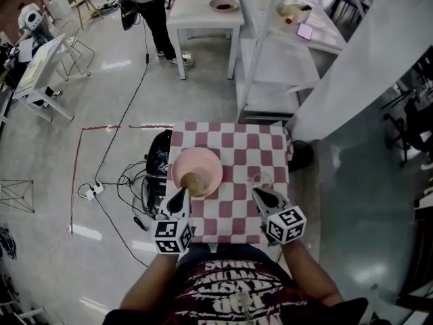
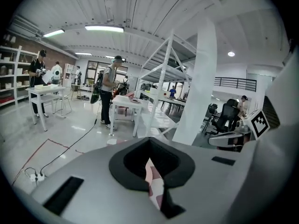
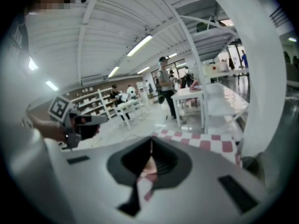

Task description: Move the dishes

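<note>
Workshop-type room w/ a glossy grey floor (image 1: 101, 100), cables (image 1: 125, 181) trailing across it, and a white table (image 1: 203, 19) sitting further back. Up close, a small counter is wearing a pink-and-white checkered cloth (image 1: 237, 144), soft-looking and hanging over the edges.

Both forearms are coming in from the bottom of the head view, each gripper pointing fwd and tilting down at the counter, tips angling slightly toward each other. Each one is carrying a marker cube (image 1: 172, 235) at the back end.

The pink dish (image 1: 208, 160) is round, shallow and matte, lying on the left half of the cloth w/ a small tan cup (image 1: 195, 183) resting near its front edge. A clear glass (image 1: 261, 178), hard to make out, is standing on the right half.

The left gripper (image 1: 181, 193) is hovering w/ its black tip right at the dish's near rim, just beside the cup; fingers are looking pressed together, nothing btwn them. The right gripper (image 1: 259, 193) is sitting just short of the glass, fingers closed tight and empty too.
</note>
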`<state>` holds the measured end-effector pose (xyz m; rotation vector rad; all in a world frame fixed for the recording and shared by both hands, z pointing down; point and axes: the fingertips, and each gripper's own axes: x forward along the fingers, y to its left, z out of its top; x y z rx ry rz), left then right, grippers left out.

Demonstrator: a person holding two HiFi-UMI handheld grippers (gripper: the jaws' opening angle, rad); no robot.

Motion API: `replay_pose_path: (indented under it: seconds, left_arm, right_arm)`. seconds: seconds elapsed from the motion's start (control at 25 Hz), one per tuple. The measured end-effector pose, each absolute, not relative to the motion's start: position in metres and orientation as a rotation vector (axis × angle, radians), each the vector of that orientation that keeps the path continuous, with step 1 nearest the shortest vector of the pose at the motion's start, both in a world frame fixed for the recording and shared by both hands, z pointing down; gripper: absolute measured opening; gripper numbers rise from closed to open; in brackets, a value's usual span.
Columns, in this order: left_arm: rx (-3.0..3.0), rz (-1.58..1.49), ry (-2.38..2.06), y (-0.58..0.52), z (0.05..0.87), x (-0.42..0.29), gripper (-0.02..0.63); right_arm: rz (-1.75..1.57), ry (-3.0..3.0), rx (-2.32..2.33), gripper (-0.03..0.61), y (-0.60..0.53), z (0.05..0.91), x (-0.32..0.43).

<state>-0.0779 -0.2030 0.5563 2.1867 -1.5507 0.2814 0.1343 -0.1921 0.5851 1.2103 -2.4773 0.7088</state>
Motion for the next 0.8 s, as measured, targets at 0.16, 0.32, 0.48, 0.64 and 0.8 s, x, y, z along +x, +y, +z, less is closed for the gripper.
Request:
replay_pose_path:
  seconds: [0.16, 0.32, 0.48, 0.64, 0.8]
  left_arm:
    - [2.134, 0.31, -1.618, -0.18, 0.56, -0.079, 0.025]
    - [2.057, 0.325, -1.687, -0.161, 0.566, -0.096, 0.025]
    - [1.987, 0.332, -1.733, -0.144, 0.577, -0.12, 0.025]
    - [1.975, 0.356, -1.731, -0.144, 0.588, -0.142, 0.025]
    - [1.961, 0.368, -1.689, -0.143, 0.603, -0.168, 0.025]
  right_arm:
    - [0.722, -2.515, 1.102, 0.035, -0.193, 0.592, 0.126]
    - [0.722, -2.549, 0.99, 0.035, -0.201, 0.601, 0.105]
    - [0.759, -2.563, 0.912, 0.035, -0.203, 0.615, 0.076]
    - [0.789, -2.538, 0.864, 0.035, -0.2, 0.626, 0.044]
    - [0.811, -2.461, 0.898, 0.035, -0.202, 0.648, 0.023]
